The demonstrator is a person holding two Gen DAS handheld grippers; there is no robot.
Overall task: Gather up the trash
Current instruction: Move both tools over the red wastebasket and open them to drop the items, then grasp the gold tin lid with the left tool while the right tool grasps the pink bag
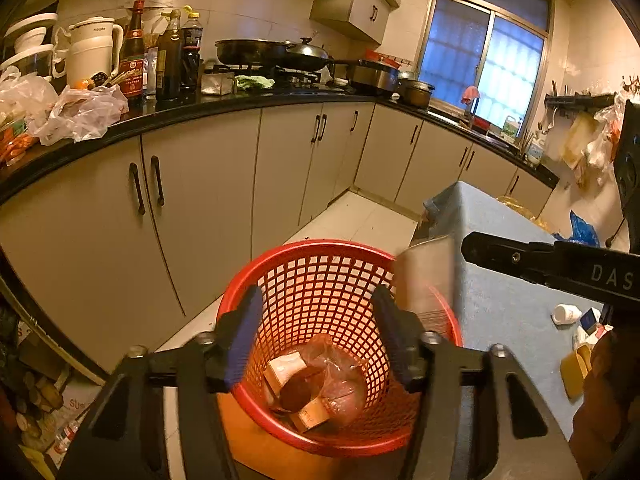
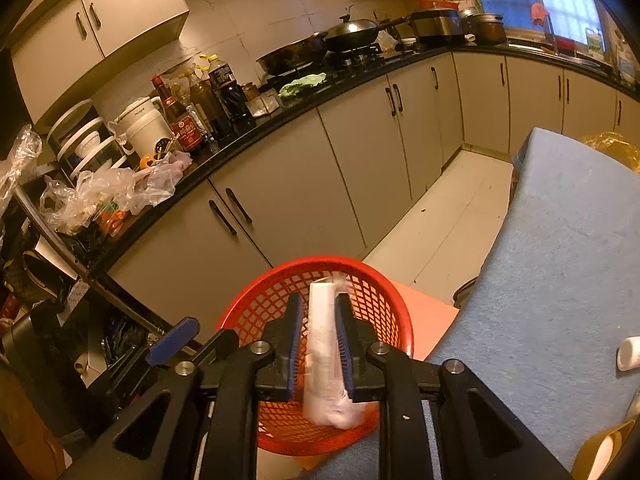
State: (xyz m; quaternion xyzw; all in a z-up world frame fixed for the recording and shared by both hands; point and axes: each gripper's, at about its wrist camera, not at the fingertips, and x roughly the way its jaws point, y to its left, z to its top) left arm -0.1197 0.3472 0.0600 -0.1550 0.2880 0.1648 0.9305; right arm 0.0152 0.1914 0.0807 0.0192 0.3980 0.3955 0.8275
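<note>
Warm, dim orange light fills both views, while the window (image 1: 486, 60) far beyond the fingers glows cold blue. Strong fisheye bending curves the counter (image 2: 248, 136), with black corners. The packet (image 2: 326, 352) between the right fingers is motion-blurred.

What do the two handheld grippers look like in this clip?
Both are built alike. The left gripper and right gripper have matte black, angular plastic frames with triangular cut-outs and silver bolt heads at the pivots. Their fingers are black with ribbed blue pads on the inner faces. In the left wrist view, the right gripper's side shows pale letters "DAS". No cables or sleeves show.
</note>
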